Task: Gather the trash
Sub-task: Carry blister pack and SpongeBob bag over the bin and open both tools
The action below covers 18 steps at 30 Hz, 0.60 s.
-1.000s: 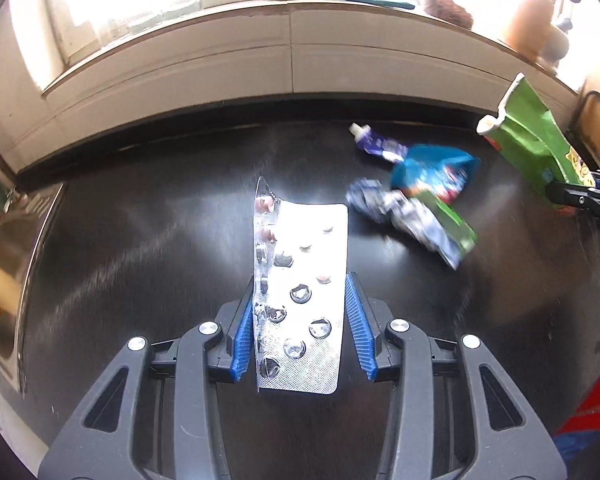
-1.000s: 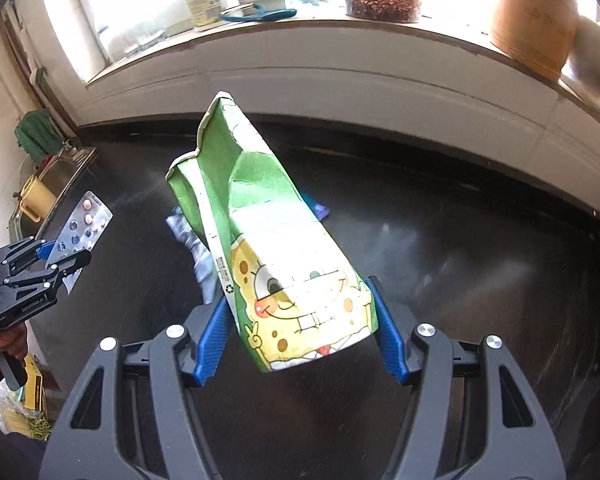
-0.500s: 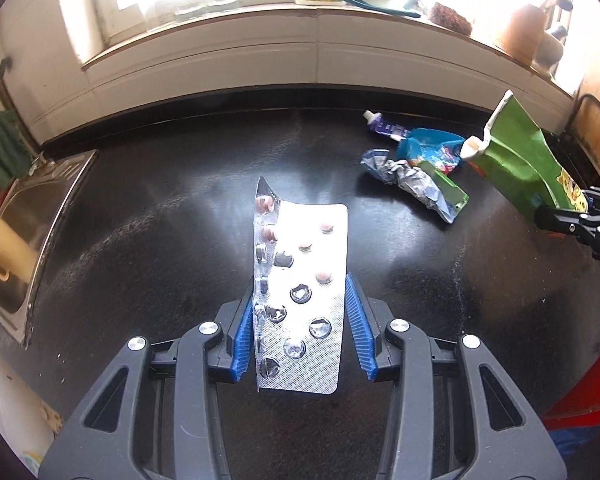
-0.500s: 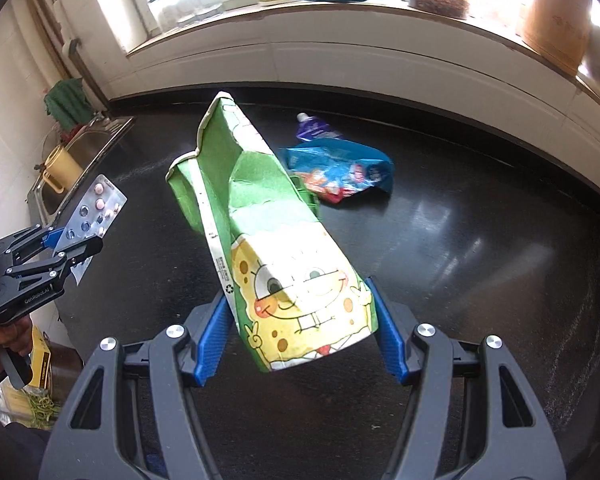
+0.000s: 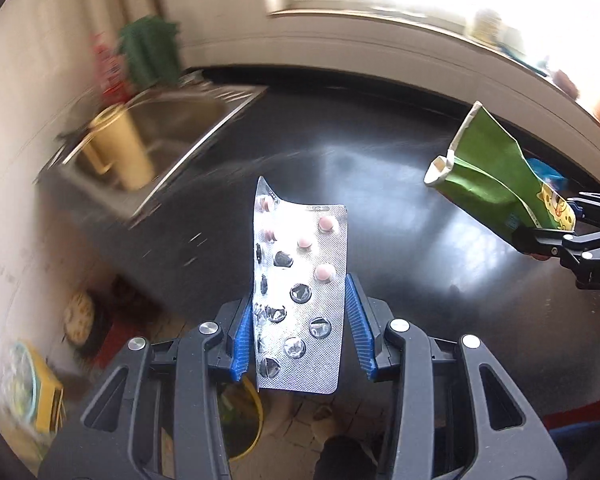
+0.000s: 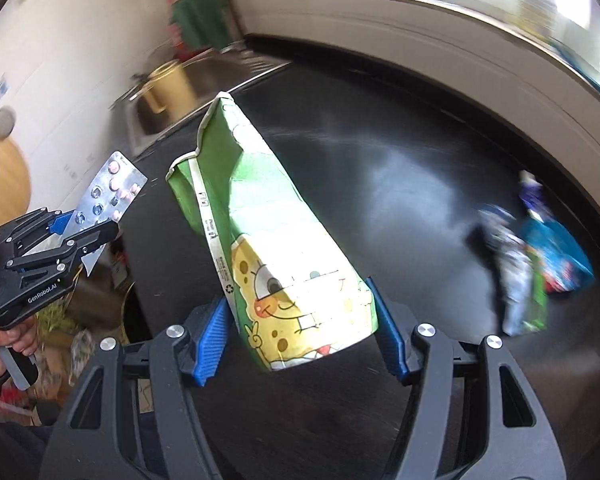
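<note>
The left tool is partly closed, its blue pads pinching the lower edges of a silver blister pack that stands up the middle of the left wrist frame, some pockets burst and a few pink pills left near its top. The right tool stands wider and clamps the flattened bottom of a green cartoon-printed carton, whose torn open end points toward the upper left of the right wrist frame. Each tool shows in the other's view: the carton at the right edge of the left frame, the blister pack at the left edge of the right one, with a hand on the handle below it. Behind both lies the glossy black desk. In the upper left of both frames, blurred, are a steel sink with a yellow mug in it and a green cloth hanging on the wall. At the right of the right frame, more litter lies on the desk: a blue wrapper and a crumpled silver-and-green wrapper touching it. Below the desk edge, at the bottom of the left frame, is a yellow-rimmed bin.
</note>
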Motion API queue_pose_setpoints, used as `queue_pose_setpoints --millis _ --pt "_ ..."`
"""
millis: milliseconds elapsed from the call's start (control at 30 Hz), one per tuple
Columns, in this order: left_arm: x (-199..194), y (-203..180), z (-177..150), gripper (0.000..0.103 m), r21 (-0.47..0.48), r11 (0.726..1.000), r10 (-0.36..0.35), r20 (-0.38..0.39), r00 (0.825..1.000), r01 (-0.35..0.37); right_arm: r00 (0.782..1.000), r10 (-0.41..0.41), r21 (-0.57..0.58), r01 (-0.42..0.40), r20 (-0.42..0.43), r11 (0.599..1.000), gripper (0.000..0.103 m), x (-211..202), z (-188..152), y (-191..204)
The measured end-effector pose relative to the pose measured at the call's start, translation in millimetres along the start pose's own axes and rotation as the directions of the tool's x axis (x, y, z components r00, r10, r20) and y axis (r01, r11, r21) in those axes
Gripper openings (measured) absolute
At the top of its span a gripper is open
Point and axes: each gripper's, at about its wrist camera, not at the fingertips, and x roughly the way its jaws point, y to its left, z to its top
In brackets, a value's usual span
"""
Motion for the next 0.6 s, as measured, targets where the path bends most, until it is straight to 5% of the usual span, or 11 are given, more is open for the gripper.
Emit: queue_pose_setpoints --millis 267,600 --pt "-18 99 -82 0.041 -0.243 0.956 0.145 -0.092 0.985 -0.163 0.983 0.138 -0.235 -0.163 -0.119 0.958 0.063 59 26 125" --pt "5 172 -159 0.041 -0.390 0.891 0.175 -0.176 0.969 -0.232 0.943 0.192 -0.338 -0.280 -0.271 0.899 0.063 128 22 246"
